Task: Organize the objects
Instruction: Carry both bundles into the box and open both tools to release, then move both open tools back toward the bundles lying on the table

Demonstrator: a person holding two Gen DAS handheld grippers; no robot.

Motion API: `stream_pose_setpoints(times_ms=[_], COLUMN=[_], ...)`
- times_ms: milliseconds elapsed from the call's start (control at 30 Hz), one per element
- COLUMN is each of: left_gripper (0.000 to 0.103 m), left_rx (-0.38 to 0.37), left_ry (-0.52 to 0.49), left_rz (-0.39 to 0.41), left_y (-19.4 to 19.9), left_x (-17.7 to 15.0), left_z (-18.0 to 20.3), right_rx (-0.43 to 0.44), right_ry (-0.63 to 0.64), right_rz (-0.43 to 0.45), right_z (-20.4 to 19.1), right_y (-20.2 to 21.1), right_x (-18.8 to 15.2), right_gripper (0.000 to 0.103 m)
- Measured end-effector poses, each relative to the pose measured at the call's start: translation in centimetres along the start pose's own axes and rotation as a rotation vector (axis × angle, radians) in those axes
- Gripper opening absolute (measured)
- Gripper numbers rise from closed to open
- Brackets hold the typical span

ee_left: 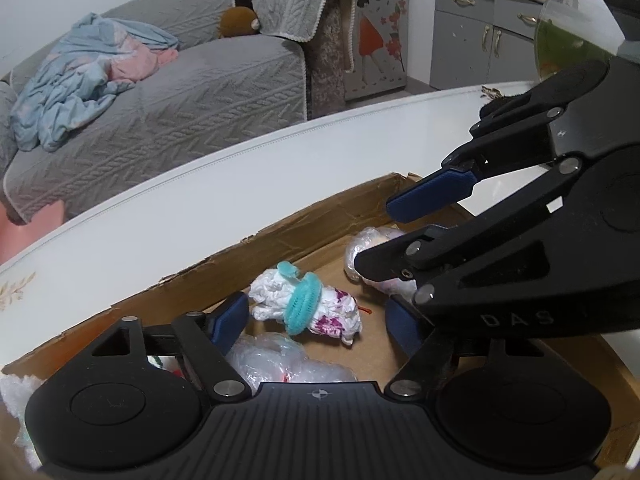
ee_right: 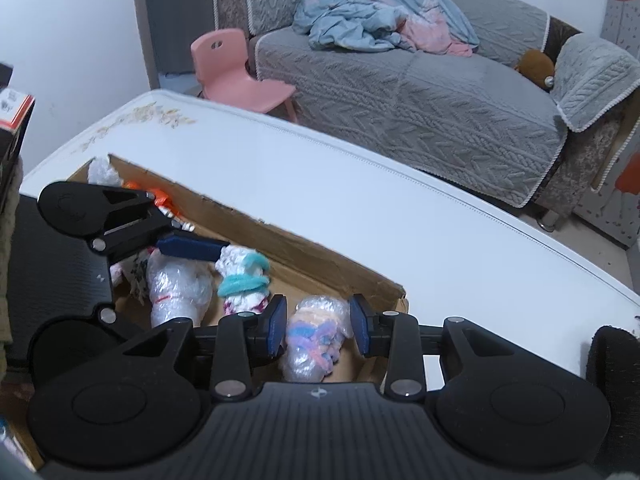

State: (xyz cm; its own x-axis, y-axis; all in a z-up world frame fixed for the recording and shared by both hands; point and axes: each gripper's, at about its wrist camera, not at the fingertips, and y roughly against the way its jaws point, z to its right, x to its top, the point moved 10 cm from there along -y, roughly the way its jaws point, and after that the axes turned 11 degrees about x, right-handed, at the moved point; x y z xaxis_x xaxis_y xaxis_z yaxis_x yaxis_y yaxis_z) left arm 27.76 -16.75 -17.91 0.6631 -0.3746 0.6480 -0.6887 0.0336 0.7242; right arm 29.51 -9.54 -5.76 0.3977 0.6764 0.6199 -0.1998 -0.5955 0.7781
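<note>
An open cardboard box [ee_left: 280, 240] [ee_right: 320, 256] lies on a white table [ee_left: 200, 200] [ee_right: 360, 200]. Inside it is a white crumpled bundle tied with a teal hair band [ee_left: 308, 308] [ee_right: 244, 276]. My left gripper [ee_left: 316, 324] straddles this bundle with its blue pads clear of it on both sides, so it is open. One of its fingers [ee_right: 192, 249] shows in the right wrist view. To the right, my right gripper [ee_right: 319, 329] [ee_left: 376, 236] is shut on a plastic-wrapped pastel bundle [ee_right: 316, 332] [ee_left: 368, 256] near the box's right end.
More wrapped bundles lie in the box: a clear one [ee_left: 280, 360] [ee_right: 176, 288], a white one [ee_right: 102, 172] and something orange [ee_right: 160, 196]. A glass bowl [ee_left: 560, 48] stands at the table's far right. Beyond the table are a grey sofa [ee_right: 420, 100] and a pink chair [ee_right: 236, 76].
</note>
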Motion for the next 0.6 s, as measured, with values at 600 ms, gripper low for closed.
stream_pose_setpoints(times_ms=[600], left_gripper=[0.087], left_rx=[0.03], left_ry=[-0.006], left_rz=[-0.058], left_y=[2.4], left_x=[-0.1], left_z=[-0.9], right_rx=[-0.003], right_ry=[-0.016], right_rz=[-0.035], right_z=[-0.3], right_y=[1.0], right_x=[0.3], right_gripper=[0.045])
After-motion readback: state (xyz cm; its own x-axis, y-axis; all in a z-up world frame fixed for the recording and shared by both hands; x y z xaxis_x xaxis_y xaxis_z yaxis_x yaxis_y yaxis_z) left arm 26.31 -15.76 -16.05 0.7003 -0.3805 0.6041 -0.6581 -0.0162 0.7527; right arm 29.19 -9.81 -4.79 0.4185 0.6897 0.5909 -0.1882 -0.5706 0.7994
